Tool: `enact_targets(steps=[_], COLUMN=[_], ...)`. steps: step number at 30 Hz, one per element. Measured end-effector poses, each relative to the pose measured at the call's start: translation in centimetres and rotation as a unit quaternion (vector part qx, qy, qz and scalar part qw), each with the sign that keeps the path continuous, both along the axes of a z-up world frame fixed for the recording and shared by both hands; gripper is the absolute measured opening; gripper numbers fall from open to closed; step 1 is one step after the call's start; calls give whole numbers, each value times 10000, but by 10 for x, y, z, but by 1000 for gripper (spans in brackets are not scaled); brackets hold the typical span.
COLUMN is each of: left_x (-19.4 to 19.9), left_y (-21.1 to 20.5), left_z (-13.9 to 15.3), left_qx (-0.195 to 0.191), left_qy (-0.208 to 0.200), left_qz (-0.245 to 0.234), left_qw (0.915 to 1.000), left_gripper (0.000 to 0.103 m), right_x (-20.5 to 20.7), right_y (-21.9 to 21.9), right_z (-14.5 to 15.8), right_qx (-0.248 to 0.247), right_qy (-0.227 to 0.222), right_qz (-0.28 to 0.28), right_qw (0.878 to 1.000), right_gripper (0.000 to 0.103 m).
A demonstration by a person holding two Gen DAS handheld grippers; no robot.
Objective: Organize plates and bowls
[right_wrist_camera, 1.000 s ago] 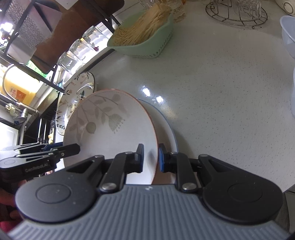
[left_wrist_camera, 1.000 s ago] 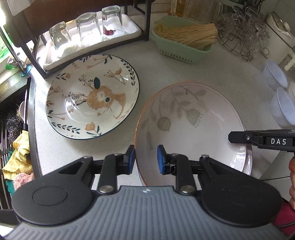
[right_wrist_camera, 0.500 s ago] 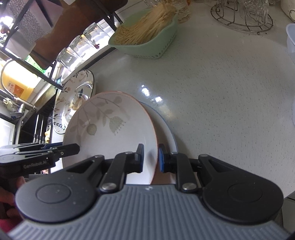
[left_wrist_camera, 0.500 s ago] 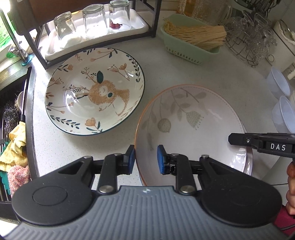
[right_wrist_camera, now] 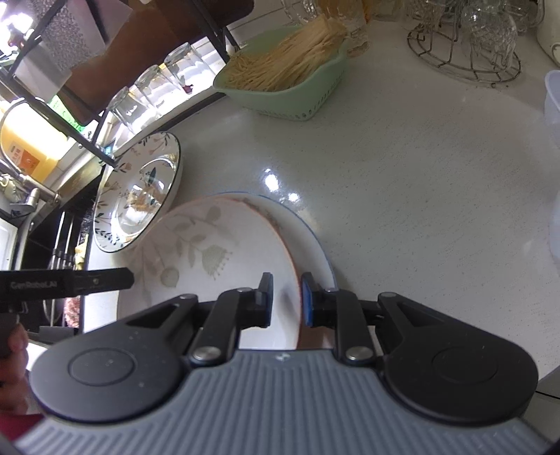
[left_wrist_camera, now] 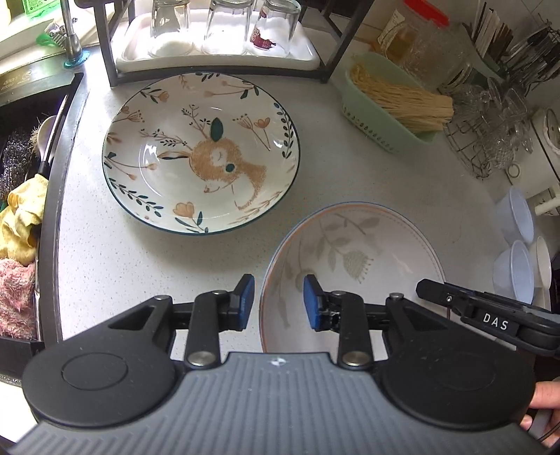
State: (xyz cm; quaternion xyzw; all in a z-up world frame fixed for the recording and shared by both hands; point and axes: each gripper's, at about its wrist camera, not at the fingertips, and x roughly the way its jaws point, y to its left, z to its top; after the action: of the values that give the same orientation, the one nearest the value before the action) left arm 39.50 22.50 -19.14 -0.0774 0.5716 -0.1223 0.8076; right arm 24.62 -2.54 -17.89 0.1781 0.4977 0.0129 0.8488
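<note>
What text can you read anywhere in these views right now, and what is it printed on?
"DAS": white letters on the right tool's arm, in the left wrist view.
"GenRobot.AI": faint letters on the left tool's arm, in the right wrist view; blurred, so uncertain.
Orange container by the sink: label too blurred to read.
Jar with red lid: label too small to read.
Plates: no text.

From where I steer, open counter (right_wrist_camera: 420, 182) lies ahead and to the right of the leaf-pattern plate (right_wrist_camera: 210, 252), wide enough for a gripper to pass. On the left the deer plate (left_wrist_camera: 201, 152) takes up the floor before the black rack (left_wrist_camera: 224, 66) with its upturned glasses (left_wrist_camera: 218, 26). The green basket (left_wrist_camera: 381, 115) and wire stand (left_wrist_camera: 490, 140) close the far side, clear plastic bowls (left_wrist_camera: 518, 252) the right edge, the sink (left_wrist_camera: 24, 168) the left.
</note>
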Motion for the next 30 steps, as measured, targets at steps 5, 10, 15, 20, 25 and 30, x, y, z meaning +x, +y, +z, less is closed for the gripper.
enact_targets(steps=[5, 10, 15, 20, 25, 30], left_x=[-6, -11, -19, -24, -30, -39], left_y=[0, 3, 2, 0, -6, -13], left_z=[0, 9, 32, 62, 93, 123], left_qx=[-19, -18, 148, 212, 91, -17], left_qy=[-19, -201, -598, -1074, -1471, -1829], left_qz=[-33, -42, -38, -74, -136, -177], left_qw=[10000, 9998, 9981, 9940, 9890, 9830], left_gripper=[36, 36, 36, 36, 36, 36], right_x=[-3, -7, -9, -15, -23, -32], right_y=[4, 11, 18, 18, 17, 18], right_z=[2, 19, 43, 78, 113, 139], right_qx=[-180, -517, -668, -587, -607, -624], right_qy=[-95, -492, -815, -1221, -1645, -1988], right_qz=[-37, 10, 137, 71, -40, -83], right_qw=[9998, 9975, 9943, 9908, 9845, 9780], right_gripper=[20, 20, 20, 20, 20, 20])
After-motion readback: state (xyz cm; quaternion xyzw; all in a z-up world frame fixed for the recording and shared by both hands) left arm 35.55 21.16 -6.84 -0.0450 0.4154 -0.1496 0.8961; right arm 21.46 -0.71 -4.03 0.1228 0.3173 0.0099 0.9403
